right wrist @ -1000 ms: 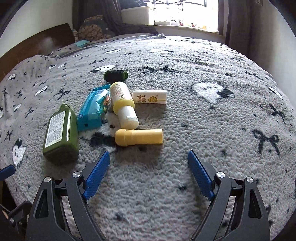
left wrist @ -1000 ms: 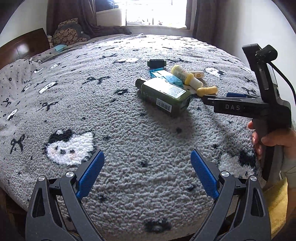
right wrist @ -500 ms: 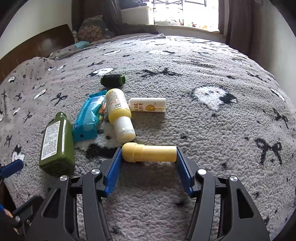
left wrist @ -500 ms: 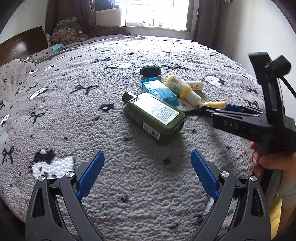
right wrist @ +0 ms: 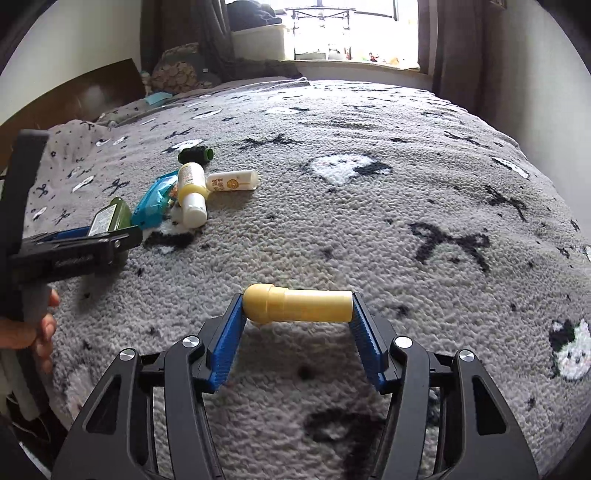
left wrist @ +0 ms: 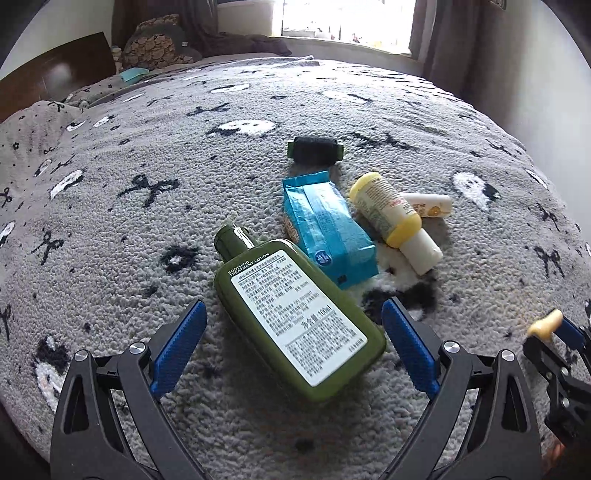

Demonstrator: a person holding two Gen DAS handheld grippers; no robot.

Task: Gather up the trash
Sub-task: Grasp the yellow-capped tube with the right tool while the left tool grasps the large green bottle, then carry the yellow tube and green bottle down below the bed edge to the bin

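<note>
My right gripper [right wrist: 297, 308] is shut end to end on a yellow tube [right wrist: 297, 304] and holds it just above the blanket; its tip shows at the right edge of the left wrist view as the yellow tube [left wrist: 546, 323]. My left gripper [left wrist: 293, 334] is open, its blue pads either side of a flat green lotion bottle [left wrist: 291, 314] that lies label up, not touching it. Beyond lie a blue packet [left wrist: 325, 236], a yellow-capped bottle [left wrist: 393, 221], a small white tube [left wrist: 432, 205] and a dark green spool [left wrist: 314, 149].
Everything rests on a grey fleece blanket [right wrist: 406, 229] with black bows and cat faces, covering a bed. A wooden headboard [right wrist: 85, 92] and pillows stand at the far left, a bright window [right wrist: 351, 29] behind. A hand [right wrist: 33, 328] grips the left tool's handle.
My right gripper closed on the yellow tube and lifted it away from the pile. My left gripper moved forward until the green bottle lay between its open fingers.
</note>
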